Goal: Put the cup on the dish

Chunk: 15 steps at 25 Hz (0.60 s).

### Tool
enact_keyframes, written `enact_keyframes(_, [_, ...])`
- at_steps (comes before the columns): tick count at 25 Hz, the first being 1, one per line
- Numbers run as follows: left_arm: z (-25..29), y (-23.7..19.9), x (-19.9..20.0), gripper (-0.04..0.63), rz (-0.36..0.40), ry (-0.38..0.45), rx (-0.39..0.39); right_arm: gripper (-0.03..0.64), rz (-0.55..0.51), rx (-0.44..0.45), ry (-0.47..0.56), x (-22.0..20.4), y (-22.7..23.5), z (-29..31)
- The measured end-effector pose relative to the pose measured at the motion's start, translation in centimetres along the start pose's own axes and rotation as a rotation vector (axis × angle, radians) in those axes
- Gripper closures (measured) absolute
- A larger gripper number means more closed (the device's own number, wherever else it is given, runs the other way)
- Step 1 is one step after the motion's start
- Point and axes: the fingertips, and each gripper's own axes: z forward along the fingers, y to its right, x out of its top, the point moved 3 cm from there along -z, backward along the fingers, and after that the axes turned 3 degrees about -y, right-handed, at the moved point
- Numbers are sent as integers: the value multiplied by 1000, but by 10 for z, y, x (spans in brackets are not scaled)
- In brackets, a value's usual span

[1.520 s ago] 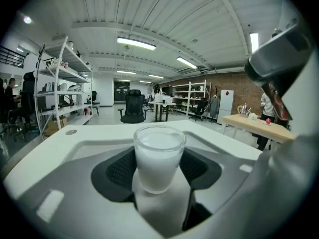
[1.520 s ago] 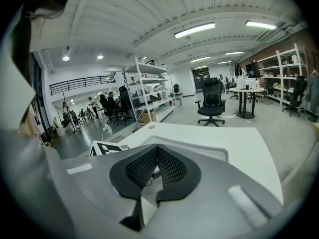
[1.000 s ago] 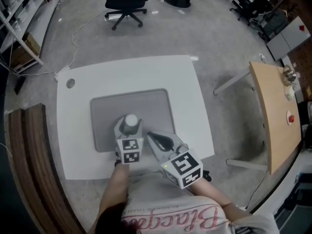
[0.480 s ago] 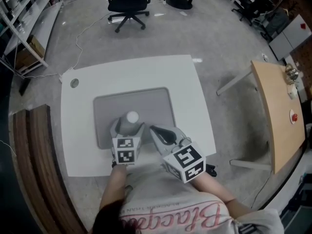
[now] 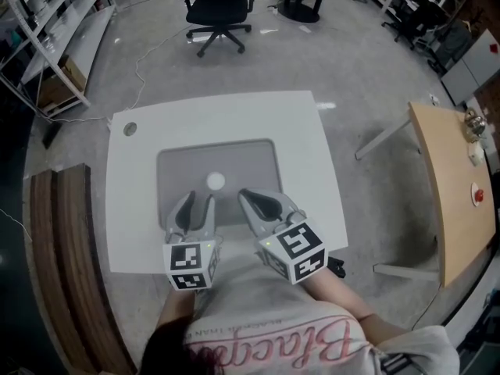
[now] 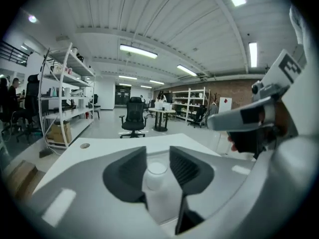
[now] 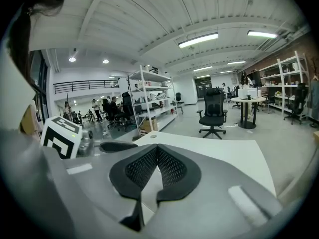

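Cup (image 5: pixel 215 181): upright on the grey mat (image 5: pixel 248 161) on the white bench (image 5: pixel 306 155), just ahead of the left fingertips, in line with their gap.
Left gripper (image 5: pixel 198 200): fingers closing, not touching the cup.
Right gripper (image 5: pixel 244 196): fingers closed together, holding nothing.

The only lettering is on the person's shirt (image 5: pixel 289 348), just behind the marker cube (image 5: pixel 294 253) of the right tool (image 5: pixel 256 200). It is a pink script word, upside down in the head view, beginning "Blac"; its later letters are unclear. A line of small dark capitals beside it is too small to read. The cube bears a black-and-white square pattern, no letters.
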Motion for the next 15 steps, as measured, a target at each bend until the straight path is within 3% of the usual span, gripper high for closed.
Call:
enact_keyframes(2, [-13, 3, 14, 580, -22, 62, -3, 615, -3, 1, 12, 2, -1, -1])
enact_keyframes(3, [-17, 6, 19, 595, -27, 80, -14, 615, -4, -2, 18, 3, -1, -2])
enact_keyframes(7, [-28, 15, 27, 595, -11, 83, -37, 615, -4, -21, 44, 5, 3, -7])
enact_keyframes(15, [-36, 14, 31, 595, -17, 99, -8, 617, -18, -10, 83, 5, 3, -9])
